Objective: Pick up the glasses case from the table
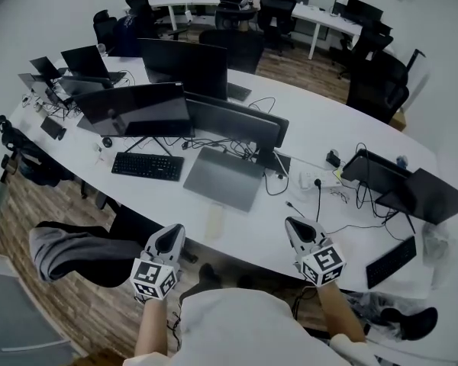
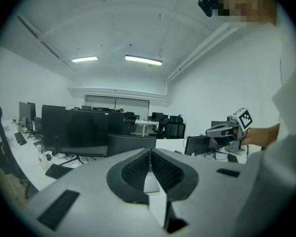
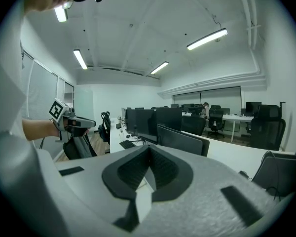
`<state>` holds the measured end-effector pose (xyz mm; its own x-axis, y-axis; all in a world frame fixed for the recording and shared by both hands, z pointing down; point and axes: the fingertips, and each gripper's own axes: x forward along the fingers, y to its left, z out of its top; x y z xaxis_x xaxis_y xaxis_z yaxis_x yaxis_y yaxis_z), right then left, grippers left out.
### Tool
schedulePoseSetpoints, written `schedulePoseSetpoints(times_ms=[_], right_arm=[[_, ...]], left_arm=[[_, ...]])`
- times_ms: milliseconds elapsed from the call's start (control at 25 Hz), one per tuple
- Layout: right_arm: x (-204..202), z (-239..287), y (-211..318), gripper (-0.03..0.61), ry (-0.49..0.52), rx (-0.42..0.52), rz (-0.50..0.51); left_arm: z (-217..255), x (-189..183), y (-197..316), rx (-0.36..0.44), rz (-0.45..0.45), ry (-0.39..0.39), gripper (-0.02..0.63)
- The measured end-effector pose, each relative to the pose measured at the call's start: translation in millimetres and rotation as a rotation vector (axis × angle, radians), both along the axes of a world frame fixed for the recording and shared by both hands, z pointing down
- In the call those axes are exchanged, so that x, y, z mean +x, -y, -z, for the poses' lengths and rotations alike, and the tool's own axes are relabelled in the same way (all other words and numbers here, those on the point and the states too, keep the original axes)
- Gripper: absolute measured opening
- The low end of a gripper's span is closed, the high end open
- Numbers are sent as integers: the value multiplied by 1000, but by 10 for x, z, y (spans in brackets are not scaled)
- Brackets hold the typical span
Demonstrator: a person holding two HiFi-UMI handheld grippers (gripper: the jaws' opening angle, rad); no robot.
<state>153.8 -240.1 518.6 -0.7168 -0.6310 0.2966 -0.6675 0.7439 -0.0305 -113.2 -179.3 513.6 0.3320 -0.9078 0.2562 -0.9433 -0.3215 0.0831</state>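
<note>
The long white table (image 1: 343,128), cut off at the right, carried dark flat monitors (image 1: 137,109); at its near edge my left gripper (image 1: 170,233) and right gripper (image 1: 295,224) were clenched and empty, ribbed pads together, the glasses case (image 1: 214,221) a pale, blurred oblong lying between them

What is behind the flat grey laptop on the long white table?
A wide black monitor stands right behind the laptop, with black cables at its foot. The monitor covers the table beyond.
</note>
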Motion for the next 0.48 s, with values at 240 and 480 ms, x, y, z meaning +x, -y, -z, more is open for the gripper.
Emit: schedulePoseSetpoints(times_ms=[240, 480], right_arm=[[-103, 113, 158, -2, -9, 26, -72], [-249, 230, 263, -2, -12, 49, -127]], left_arm=[[169, -146, 304, 37, -73, 4, 14], [326, -307, 579, 78, -144, 6, 14]])
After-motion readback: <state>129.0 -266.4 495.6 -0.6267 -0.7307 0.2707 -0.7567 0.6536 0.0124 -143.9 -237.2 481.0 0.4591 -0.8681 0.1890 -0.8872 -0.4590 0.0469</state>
